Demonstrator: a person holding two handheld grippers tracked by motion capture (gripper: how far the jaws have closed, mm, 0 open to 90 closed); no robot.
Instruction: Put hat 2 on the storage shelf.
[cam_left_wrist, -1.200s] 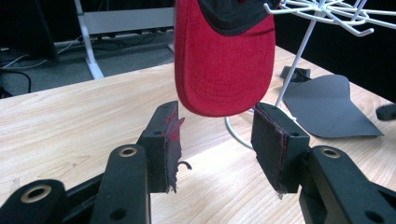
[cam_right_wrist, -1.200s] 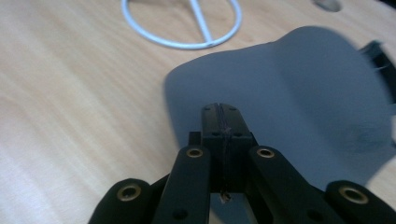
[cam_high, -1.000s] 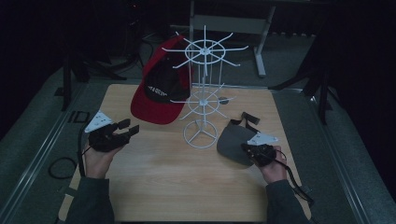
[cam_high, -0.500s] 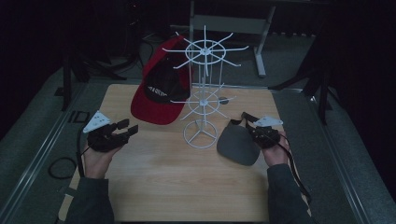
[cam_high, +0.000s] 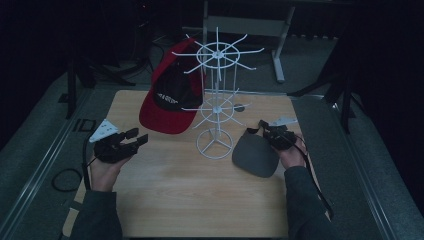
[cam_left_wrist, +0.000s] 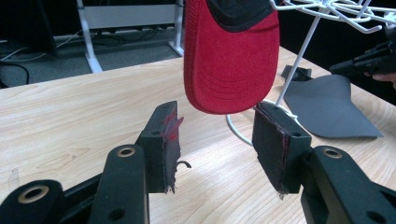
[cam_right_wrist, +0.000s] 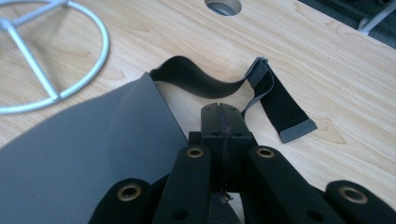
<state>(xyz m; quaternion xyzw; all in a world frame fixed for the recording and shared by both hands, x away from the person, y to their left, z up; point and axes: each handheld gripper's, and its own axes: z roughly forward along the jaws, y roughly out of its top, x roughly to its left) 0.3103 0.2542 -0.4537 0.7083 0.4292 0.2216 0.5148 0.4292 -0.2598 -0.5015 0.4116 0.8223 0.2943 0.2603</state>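
Note:
A white wire rack (cam_high: 216, 100) stands mid-table, with a red and black cap (cam_high: 167, 115) hanging on its left side. My left gripper (cam_high: 136, 136) hovers open, left of the rack. In the left gripper view its jaws (cam_left_wrist: 222, 140) are wide apart below the cap's red brim (cam_left_wrist: 229, 65), not touching it. A grey visor (cam_high: 255, 156) lies flat to the right of the rack's base. My right gripper (cam_high: 262, 129) is at the visor's far right edge. Its jaws (cam_right_wrist: 220, 112) are pressed together over the visor's strap (cam_right_wrist: 280, 102), with nothing visible between them.
The wooden table (cam_high: 200, 200) has a round cable hole (cam_high: 239, 107) behind the rack. The rack's ring base (cam_right_wrist: 56, 88) lies close to the visor (cam_right_wrist: 84, 154). A cable loop (cam_high: 65, 179) sits on the floor at the left. A white desk frame (cam_high: 280, 45) stands beyond the table.
My right gripper has moved away from the person, from beside the visor's near right edge up to its strap end. The visor and the left gripper have hardly moved.

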